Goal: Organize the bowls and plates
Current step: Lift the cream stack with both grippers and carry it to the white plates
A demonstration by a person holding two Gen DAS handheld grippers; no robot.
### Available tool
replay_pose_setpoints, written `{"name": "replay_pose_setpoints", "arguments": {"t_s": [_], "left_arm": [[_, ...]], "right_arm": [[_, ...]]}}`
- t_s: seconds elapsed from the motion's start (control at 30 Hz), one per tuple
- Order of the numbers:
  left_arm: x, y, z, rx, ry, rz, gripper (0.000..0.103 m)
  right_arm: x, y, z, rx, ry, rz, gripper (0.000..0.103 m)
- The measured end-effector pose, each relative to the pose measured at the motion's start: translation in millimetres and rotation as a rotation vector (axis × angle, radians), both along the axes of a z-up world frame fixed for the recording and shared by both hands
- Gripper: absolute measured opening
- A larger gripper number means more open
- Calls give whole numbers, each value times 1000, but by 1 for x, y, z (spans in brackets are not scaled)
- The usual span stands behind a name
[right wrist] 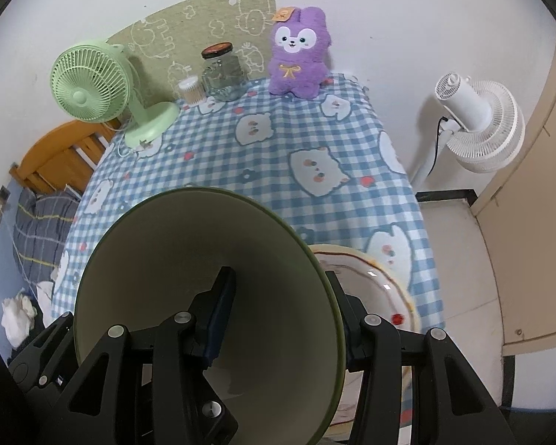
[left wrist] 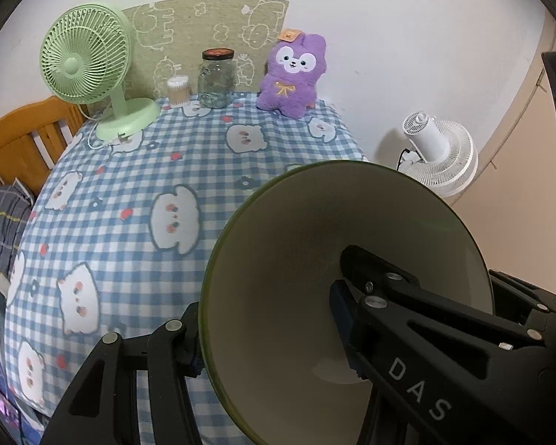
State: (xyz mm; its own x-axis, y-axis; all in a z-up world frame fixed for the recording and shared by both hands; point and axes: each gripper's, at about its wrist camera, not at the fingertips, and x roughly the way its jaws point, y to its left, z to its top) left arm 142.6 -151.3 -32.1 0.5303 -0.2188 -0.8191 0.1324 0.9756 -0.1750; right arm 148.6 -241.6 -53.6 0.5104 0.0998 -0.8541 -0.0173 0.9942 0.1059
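A green bowl (left wrist: 296,241) with a cream inside is held tilted above the checked tablecloth (left wrist: 137,193). My left gripper (left wrist: 270,330) is shut on its left wall, one finger inside and one outside. In the right wrist view the bowl (right wrist: 189,241) fills the lower middle. My right gripper (right wrist: 281,285) is shut on its right wall, left finger inside. Black parts of the other gripper show past the rim in each view. A cream plate (right wrist: 381,289) with a brown edge lies on the table under the bowl's right side, partly hidden.
At the back of the table stand a green desk fan (left wrist: 89,70), a cotton swab tub (left wrist: 178,91), a glass jar (left wrist: 217,79) and a purple plush toy (left wrist: 293,74). A white floor fan (right wrist: 478,118) stands right of the table, an orange wooden bed frame (left wrist: 26,137) left.
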Motion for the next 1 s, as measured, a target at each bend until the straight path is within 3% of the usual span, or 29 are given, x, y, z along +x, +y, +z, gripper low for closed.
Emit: {"name": "replay_pose_setpoints", "arguments": {"t_s": [0.6, 1.0], "left_arm": [[-5, -50, -31, 1, 69, 57, 55], [-2, -62, -58, 12, 124, 76, 55]], "right_arm": [[1, -47, -38, 1, 75, 38, 51], [9, -56, -66, 8, 126, 59, 51]]}}
